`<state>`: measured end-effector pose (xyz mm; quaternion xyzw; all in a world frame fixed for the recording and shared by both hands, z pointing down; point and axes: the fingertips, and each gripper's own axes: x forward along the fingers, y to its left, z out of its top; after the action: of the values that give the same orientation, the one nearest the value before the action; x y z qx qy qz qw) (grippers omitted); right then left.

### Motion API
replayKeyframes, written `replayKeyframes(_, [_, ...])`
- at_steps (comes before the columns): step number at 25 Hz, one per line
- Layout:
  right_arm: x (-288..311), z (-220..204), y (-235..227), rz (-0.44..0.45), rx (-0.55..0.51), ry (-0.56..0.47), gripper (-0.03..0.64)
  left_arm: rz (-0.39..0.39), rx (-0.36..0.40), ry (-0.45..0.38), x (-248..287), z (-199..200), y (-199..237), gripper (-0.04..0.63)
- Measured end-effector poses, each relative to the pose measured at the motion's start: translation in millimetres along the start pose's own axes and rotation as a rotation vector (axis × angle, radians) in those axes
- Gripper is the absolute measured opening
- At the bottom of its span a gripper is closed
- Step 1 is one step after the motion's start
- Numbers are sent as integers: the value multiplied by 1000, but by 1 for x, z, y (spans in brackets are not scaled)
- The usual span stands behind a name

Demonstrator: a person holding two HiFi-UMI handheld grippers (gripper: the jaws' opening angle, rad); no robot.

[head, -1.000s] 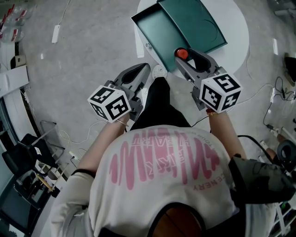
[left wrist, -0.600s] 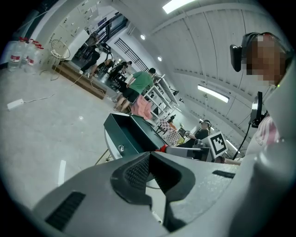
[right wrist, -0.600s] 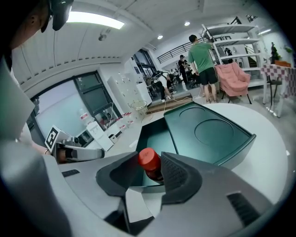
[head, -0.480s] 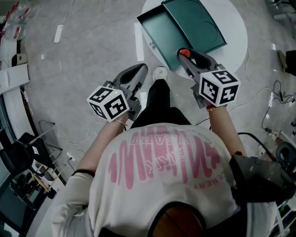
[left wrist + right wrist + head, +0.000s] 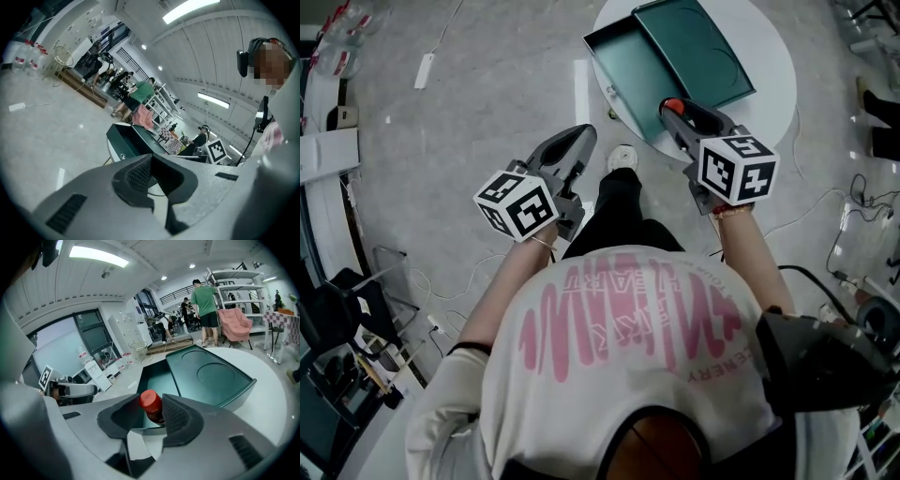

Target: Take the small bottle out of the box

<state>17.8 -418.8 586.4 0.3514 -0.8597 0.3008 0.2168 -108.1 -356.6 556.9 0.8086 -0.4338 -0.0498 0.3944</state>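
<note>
A dark green box [image 5: 628,80] lies open on the round white table [image 5: 769,56], its lid [image 5: 698,42] folded back to the right. The small bottle, dark with a red cap [image 5: 672,106], stands between the jaws of my right gripper [image 5: 676,112] over the box's near edge. In the right gripper view the bottle [image 5: 149,401] sits at the jaw tips, which have just been closing and now grip it, in front of the box's inside [image 5: 157,376]. My left gripper [image 5: 579,137] hangs over the floor left of the table, shut and holding nothing [image 5: 152,159].
A white power strip [image 5: 424,70] and cables lie on the grey floor. Shelving and clutter line the left edge. My shoe [image 5: 623,155] is beside the table's base. People and a pink armchair [image 5: 236,319] are far off in the room.
The left gripper has drifted a little up the picture. The right gripper stays at the box's near edge with the red-capped bottle at its tips.
</note>
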Motion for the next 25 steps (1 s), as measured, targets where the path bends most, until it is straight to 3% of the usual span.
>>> replayKeyframes(5, [-2,3,4,2,-27,-19,147,-8,37,-48,-10,9,-10,6])
replayKeyframes(14, [-17,22,14,27,22,-108,146,-3,93,-96,-40,16,-26,8])
replayKeyframes(25, [-68,73,44,49,-14,-222,146,-5,150,-161,-62,47,-60,6])
